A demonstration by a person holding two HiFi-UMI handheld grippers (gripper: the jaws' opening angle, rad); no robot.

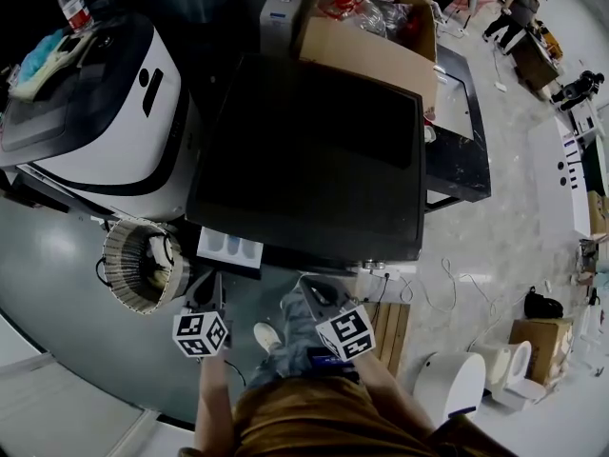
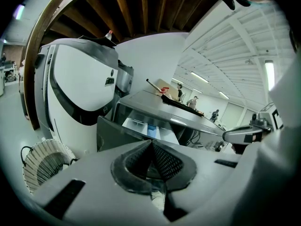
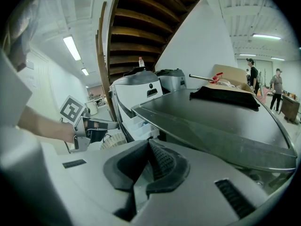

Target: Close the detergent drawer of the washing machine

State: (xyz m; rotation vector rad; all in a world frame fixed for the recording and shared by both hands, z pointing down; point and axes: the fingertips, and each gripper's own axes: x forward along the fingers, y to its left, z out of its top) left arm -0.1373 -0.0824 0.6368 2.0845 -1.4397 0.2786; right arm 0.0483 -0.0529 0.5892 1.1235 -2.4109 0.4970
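The dark-topped washing machine stands in front of me. Its detergent drawer is pulled out at the front left, showing white and blue compartments; it also shows in the right gripper view. My left gripper hangs just below and short of the drawer, jaws shut on nothing. My right gripper is held to the right of the drawer, below the machine's front edge, also shut and empty. Each gripper shows in the other's view: the right gripper, the left gripper.
A white washing machine stands close on the left, with a wicker basket on the floor beside the drawer. A cardboard box sits behind the dark machine. A power strip and cables lie at the right. People stand far back.
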